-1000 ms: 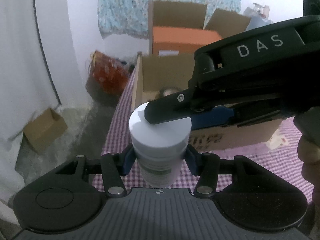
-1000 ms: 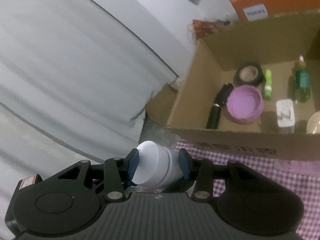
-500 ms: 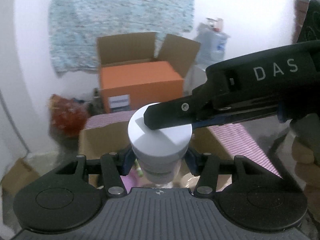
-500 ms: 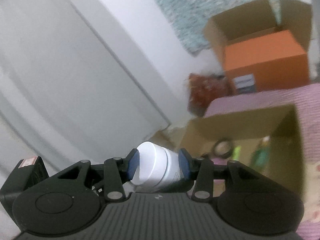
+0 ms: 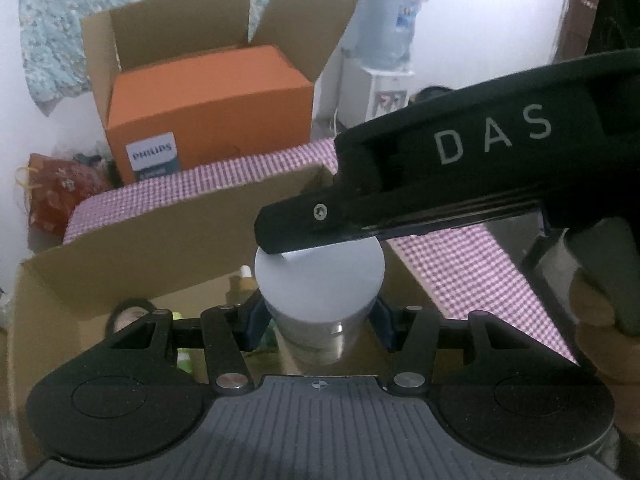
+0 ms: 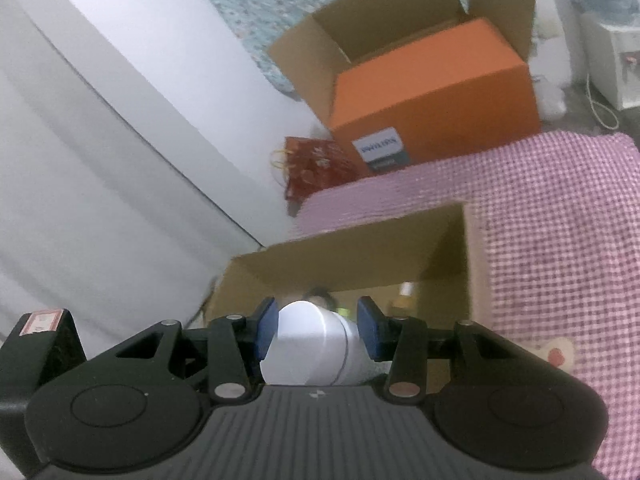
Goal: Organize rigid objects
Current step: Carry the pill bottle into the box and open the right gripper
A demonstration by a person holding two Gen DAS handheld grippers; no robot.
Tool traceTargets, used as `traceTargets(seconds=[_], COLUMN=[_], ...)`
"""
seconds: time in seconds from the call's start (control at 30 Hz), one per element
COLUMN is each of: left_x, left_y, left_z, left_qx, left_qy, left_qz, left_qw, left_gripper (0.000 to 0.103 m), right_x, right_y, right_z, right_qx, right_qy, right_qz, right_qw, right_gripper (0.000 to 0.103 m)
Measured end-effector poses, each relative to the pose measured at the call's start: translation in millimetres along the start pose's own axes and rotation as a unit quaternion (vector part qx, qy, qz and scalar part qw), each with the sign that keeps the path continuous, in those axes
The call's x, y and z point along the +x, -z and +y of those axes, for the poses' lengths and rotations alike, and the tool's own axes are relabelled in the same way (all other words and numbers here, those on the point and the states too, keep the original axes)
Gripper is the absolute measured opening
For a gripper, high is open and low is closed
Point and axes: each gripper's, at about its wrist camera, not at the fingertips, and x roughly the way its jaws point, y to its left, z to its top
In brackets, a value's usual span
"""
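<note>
A white-lidded jar (image 5: 320,280) hangs over an open cardboard box (image 5: 160,248) that stands on a pink checkered cloth (image 5: 460,264). My left gripper (image 5: 318,316) is shut on the jar's body just under the lid. The black finger (image 5: 304,224) of my right gripper reaches in from the right across the lid's far edge. In the right wrist view the jar (image 6: 308,344) lies tilted between the blue pads of my right gripper (image 6: 316,328), which is shut on it. The box (image 6: 360,256) lies straight ahead and below; a tape roll and small bottles show inside.
An orange box (image 5: 208,104) sits in a bigger open carton behind the table. A red bag (image 5: 52,192) lies on the floor at the left, a water dispenser (image 5: 384,40) stands at the back right. A hand (image 5: 600,320) holds the right gripper's handle.
Both grippers, still shut on the jar, swung from beside the box's left corner to above its opening. Both views turned toward the orange box and the back wall.
</note>
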Motion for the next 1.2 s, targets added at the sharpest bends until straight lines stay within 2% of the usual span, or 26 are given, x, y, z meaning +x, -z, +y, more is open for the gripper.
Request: traceTargets(seconds=[0.2,0.53,0.67,0.83,0.9,1.0,1.2], left_x=[26,38,30,15,5,-13,-56], left_y=[-2,-7,-7,-7,-5,-1,10], left_z=[-4,-4,-4,-7,-8,-9,-15], left_qx=[0.006,0.007,0.003,-0.002,-0.005,-0.009,-0.018], left_qy=[-0.006,-0.011,-0.010,-0.013,-0.018,-0.021,-0.030], left_qz=[0.026,0.051,0.041,0.031,0.025,0.013,-0.015], left_qw=[0.9996,0.9986,0.9991,0.9994,0.9995,0.9997,0.9993], left_gripper=[0.052,0.057,0.069,0.076,0.083,0.090,0.097], right_x=[21,17,5,-11,-19,-37,-81], right_y=[-1,0,-2,-2,0,7,30], right_z=[-17,-26,-24,-21,-17,-9,17], right_qx=[-0.007,-0.019,-0.016,-0.007,-0.003,-0.001,-0.017], right_qy=[0.018,0.029,0.021,0.017,0.014,0.010,0.005], right_qz=[0.013,0.011,-0.012,-0.035,-0.044,-0.060,-0.098], right_qw=[1.000,0.999,1.000,0.999,0.999,0.998,0.995], right_gripper=[0.047,0.047,0.047,0.047,0.047,0.047,0.049])
